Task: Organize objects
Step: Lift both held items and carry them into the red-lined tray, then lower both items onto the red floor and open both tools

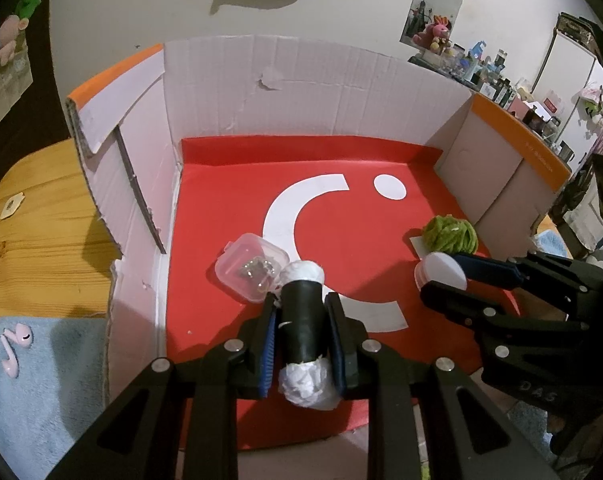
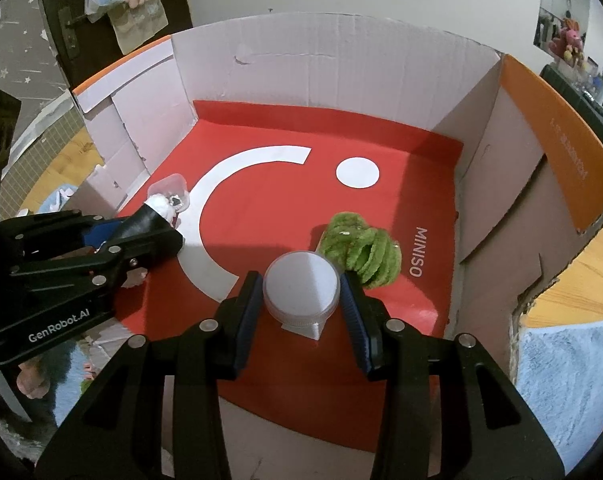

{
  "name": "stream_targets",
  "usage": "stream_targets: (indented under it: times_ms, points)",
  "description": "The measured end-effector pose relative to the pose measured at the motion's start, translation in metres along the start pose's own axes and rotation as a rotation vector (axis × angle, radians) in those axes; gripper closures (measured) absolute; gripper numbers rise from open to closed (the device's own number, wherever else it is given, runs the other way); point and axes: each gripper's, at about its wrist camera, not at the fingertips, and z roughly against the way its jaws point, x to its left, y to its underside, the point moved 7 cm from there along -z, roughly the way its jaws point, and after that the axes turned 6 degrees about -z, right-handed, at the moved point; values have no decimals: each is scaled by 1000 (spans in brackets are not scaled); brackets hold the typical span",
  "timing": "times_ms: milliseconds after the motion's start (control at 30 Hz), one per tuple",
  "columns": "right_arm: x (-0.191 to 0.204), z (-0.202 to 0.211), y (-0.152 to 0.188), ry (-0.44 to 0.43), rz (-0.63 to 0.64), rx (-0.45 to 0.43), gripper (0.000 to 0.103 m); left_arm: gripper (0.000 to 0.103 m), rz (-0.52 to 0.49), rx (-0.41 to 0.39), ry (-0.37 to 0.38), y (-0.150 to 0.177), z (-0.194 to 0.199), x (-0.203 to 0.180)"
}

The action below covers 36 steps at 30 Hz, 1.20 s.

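Cardboard box [image 1: 301,92] on the bench already holds a clear case [image 1: 251,266] and green yarn [image 1: 449,234], while the left claw [image 1: 301,336] pinches a black roll [image 1: 301,316] and the right claw [image 2: 301,300] grips a white jar [image 2: 301,286], both above the red floor, apparently not yet released

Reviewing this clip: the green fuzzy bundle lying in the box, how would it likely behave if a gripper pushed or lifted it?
The green fuzzy bundle looks like loosely coiled chenille, so it would probably squash and deform rather than stay stiff. It seems light for its bulk, and a push may slide it over the red liner rather than roll it. Its loose loops might snag or uncoil when lifted.
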Motion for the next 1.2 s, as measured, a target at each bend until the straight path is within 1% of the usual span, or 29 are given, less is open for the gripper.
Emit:
stream_targets:
  times_ms: [133,200,233,267,400,433,467,500,567,667,933,1000,1033,1067,1100,1133,1200]
  points:
    - [1,1,1,-9,-6,1,63,79,0,1,-3,-1,-1,1]
    - [2,2,1,-18,-9,3,59,77,1,1,-6,-2,-1,2]
    - [3,3,2,-23,-10,3,56,74,1,0,-10,-3,-2,2]
    - [3,4,2,-25,-10,3,56,72,2,-1,-13,-3,-1,3]
    - [3,6,3,-30,-11,0,56,71,2,-8,-17,-4,2,4]
    - [4,8,3,-35,-13,-2,56,68,2,-10,-19,-4,3,4]
    - [4,9,3,-37,-14,-4,56,62,3,-12,-19,-4,4,4]
    - [5,9,2,-39,-14,-5,56,60,4,-15,-20,-4,5,4]
    - [6,12,2,-42,-13,-9,54,59,3,-21,-19,-5,7,4]
    - [8,15,2,-45,-11,-17,49,59,3,-25,-21,-4,10,4]
    - [14,27,4,-53,-3,-35,49,59,7,-40,-26,1,22,3]
    - [14,31,6,-53,-3,-41,47,59,7,-44,-28,2,25,2]
    - [15,33,6,-53,-2,-46,40,58,6,-47,-30,3,27,2]
    - [17,34,6,-53,-1,-50,38,56,6,-49,-32,4,29,2]
    - [17,36,7,-54,0,-53,38,52,5,-53,-35,4,31,1]
    - [18,38,7,-55,1,-57,38,50,4,-58,-39,5,33,1]
    - [19,42,9,-55,4,-62,38,50,2,-64,-41,7,38,-1]
